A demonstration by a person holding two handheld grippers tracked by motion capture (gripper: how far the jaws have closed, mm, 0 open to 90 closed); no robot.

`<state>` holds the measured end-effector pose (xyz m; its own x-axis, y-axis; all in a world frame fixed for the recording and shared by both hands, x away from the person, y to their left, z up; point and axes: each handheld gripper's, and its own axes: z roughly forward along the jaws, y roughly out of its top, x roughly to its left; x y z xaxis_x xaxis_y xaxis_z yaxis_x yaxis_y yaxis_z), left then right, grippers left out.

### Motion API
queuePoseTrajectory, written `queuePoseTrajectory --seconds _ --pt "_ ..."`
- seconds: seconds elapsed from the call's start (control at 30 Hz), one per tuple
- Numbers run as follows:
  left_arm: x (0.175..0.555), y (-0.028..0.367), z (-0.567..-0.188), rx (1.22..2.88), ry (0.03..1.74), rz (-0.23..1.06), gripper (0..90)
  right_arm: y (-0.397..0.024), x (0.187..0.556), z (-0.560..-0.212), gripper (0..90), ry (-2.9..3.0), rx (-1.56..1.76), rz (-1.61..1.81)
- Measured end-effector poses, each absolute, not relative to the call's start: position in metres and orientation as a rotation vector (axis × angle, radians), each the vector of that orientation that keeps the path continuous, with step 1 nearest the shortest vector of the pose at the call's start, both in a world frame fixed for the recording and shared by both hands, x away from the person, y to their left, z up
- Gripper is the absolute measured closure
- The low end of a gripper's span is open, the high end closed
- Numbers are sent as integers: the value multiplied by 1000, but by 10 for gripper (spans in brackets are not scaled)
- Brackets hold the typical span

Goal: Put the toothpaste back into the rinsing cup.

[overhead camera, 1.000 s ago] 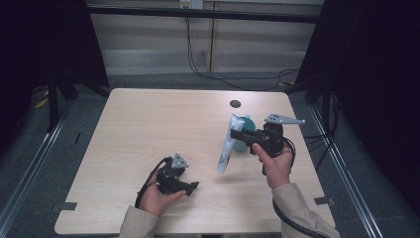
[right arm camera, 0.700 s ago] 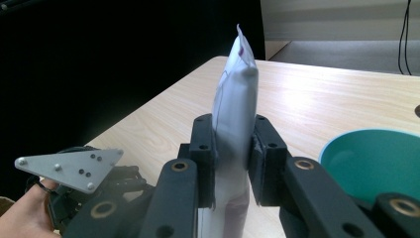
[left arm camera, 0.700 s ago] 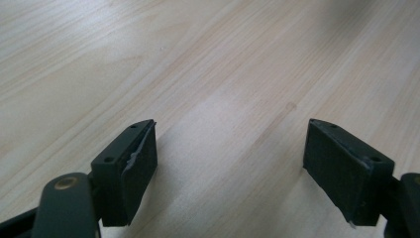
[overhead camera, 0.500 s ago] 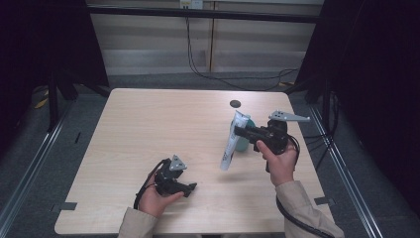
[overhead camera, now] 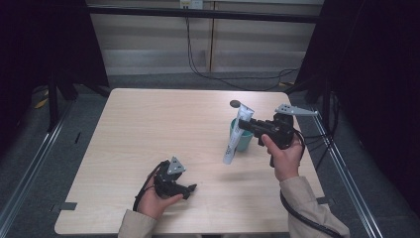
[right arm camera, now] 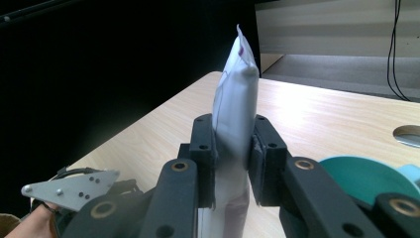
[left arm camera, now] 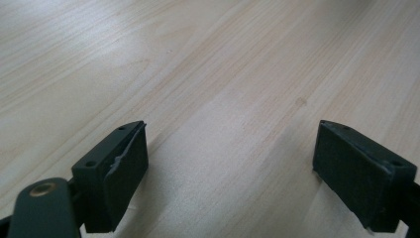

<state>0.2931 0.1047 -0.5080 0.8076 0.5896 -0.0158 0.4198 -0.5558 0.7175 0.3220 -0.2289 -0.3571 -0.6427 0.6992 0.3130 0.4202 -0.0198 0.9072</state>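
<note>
Two grippers: right gripper [overhead camera: 246, 124] clamps white tube [overhead camera: 236, 135] above teal cup [overhead camera: 242, 140], apparently cap-down; left gripper [left arm camera: 233, 168], near-left, jaws just widening, empty. Risk: tilted tube tips cup.

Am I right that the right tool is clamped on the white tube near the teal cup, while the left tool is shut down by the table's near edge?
Not quite. The left tool is open with nothing between its jaws, as the left gripper view shows. The right tool does clamp the white tube by the teal cup.
</note>
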Motion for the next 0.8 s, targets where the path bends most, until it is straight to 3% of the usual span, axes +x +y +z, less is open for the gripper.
queuePoseTrajectory --seconds 0.8 --pt "294 101 -509 2260 718 271 35 -232 331 -327 747 1977 1148 1702"
